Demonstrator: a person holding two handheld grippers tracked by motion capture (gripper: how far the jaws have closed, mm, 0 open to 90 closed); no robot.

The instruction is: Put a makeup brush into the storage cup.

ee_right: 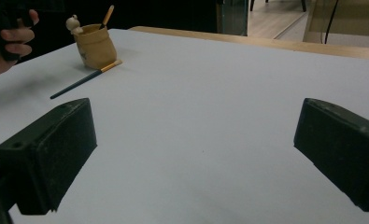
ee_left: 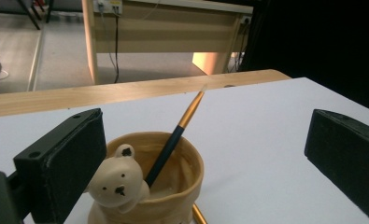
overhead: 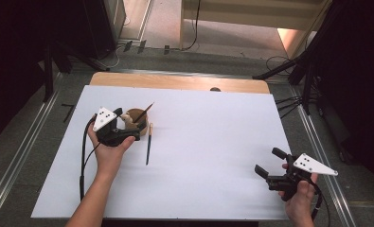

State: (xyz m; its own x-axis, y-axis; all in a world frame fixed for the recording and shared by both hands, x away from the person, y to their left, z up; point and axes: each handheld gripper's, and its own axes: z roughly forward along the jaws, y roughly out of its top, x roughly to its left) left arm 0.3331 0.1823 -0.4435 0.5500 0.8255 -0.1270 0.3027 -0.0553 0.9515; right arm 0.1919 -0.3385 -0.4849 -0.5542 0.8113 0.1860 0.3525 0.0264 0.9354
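Sitting between the left hand-held gripper's (ee_left: 205,154) parted jaws, bear pot (ee_left: 149,186).

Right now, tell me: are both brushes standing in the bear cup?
No. One brush leans inside the bear cup; the other brush lies flat on the white table beside it.
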